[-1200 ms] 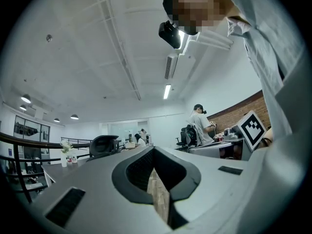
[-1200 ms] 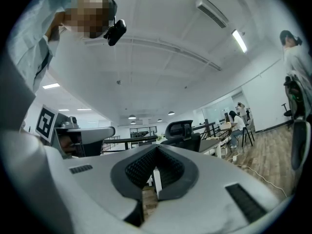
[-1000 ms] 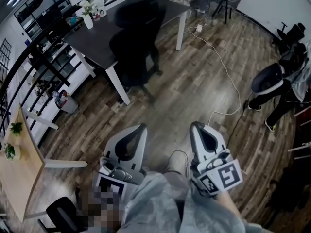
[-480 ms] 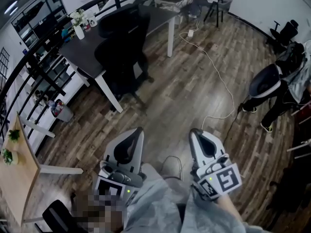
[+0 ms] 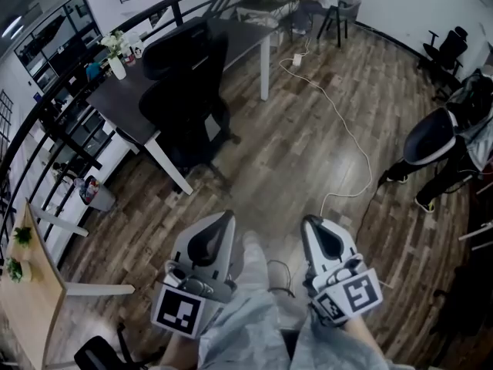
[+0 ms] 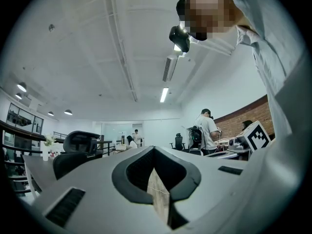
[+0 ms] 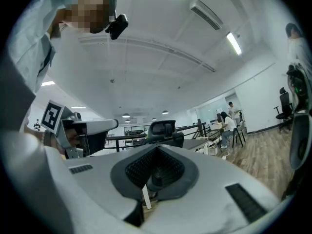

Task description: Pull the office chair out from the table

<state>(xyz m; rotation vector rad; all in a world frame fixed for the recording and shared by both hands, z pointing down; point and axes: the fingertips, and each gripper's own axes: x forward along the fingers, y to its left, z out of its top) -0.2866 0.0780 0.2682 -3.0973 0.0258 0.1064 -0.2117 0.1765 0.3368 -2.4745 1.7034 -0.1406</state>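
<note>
The black office chair (image 5: 185,91) stands pushed in against the dark table (image 5: 127,102), its back towards me, in the upper left of the head view. Both grippers are held side by side low in that view, a good stretch of floor short of the chair. My left gripper (image 5: 223,219) is shut with nothing in it, and so is my right gripper (image 5: 311,223). The left gripper view shows the chair (image 6: 78,147) far off to the left beyond the closed left gripper (image 6: 153,151). In the right gripper view the chair (image 7: 163,129) sits just above the closed right gripper (image 7: 157,149).
A white cable (image 5: 343,126) snakes over the wooden floor to the right of the chair. A person with a dark pack (image 5: 435,141) is at the right edge. A light wooden table (image 5: 31,284) and a bin (image 5: 91,193) are at the left. A vase (image 5: 115,56) stands on the dark table.
Both grippers and the head have moved forward over the floor; the chair and table now sit further left in the head view. Both grippers stay shut.
</note>
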